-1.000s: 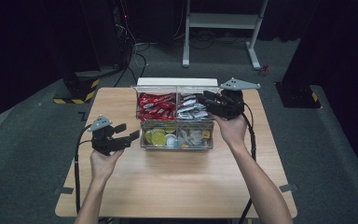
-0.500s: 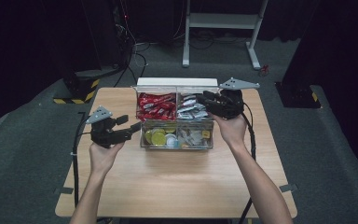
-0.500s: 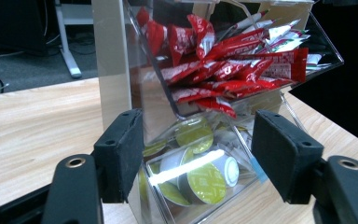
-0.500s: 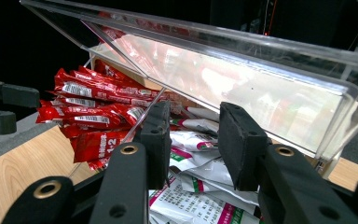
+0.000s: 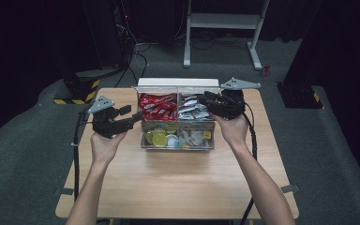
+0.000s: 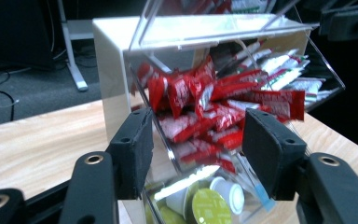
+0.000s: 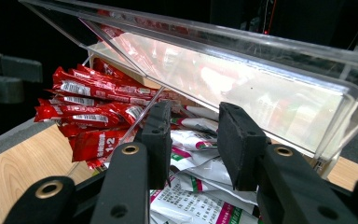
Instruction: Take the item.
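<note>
Nothing is gripped yet, so the job looks barely begun: both sets of jaws stand spread and empty. On the tabletop [image 5: 178, 187] the clear organizer box [image 5: 178, 140] sits between them. Just ahead of the left gripper [image 6: 196, 144] lie the red sachets [image 6: 214, 107]; the right gripper [image 7: 191, 140] hovers over the white packets [image 7: 191, 186], lid [image 7: 242, 88] raised above.

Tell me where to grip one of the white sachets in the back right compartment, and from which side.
Take a white sachet by a flat end, coming from the front, under the raised clear lid. The right tool already points in there; the sachets lie flat and overlapping, so pinching across a thin edge seems best.
</note>
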Demonstrator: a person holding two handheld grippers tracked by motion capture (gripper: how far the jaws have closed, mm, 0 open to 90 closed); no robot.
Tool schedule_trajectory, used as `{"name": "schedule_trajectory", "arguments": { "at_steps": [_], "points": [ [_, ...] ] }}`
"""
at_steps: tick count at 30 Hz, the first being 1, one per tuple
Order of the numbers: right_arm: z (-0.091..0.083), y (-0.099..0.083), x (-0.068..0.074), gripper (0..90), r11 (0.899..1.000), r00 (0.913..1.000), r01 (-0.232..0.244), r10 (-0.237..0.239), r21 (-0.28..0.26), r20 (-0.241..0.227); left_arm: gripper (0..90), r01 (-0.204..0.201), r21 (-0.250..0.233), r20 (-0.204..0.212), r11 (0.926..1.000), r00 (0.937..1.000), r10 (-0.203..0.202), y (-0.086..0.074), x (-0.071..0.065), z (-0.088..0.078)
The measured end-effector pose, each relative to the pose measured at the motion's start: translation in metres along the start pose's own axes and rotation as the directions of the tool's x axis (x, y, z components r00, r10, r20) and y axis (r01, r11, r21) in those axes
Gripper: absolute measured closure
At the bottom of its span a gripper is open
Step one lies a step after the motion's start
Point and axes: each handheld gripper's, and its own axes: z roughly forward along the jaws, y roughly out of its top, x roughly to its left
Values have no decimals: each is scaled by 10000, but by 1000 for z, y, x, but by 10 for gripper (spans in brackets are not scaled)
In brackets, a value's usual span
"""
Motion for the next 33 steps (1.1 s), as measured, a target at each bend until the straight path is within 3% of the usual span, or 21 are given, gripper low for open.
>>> {"name": "schedule_trajectory", "arguments": {
  "at_steps": [6,12,16,26,33],
  "points": [
    [0,2,0,648,9999,10000,34,-34,134,-14,454,-242,128,-89,9996,9997,243,9,-3,9],
    [0,3,-1,648,9998,10000,11,-10,185,-67,489,-227,212,-120,9995,9997,230,16,-3,18],
    [0,3,-1,647,9997,10000,7,-6,243,-36,533,-548,377,-291,9978,9980,559,20,-3,24],
    [0,4,0,649,9996,10000,50,-51,273,37,644,-746,715,-138,9946,9970,758,22,-4,35],
    [2,5,0,649,9995,10000,22,-25,313,89,655,-965,919,-199,9911,9949,987,28,-8,41]
  ]
}}
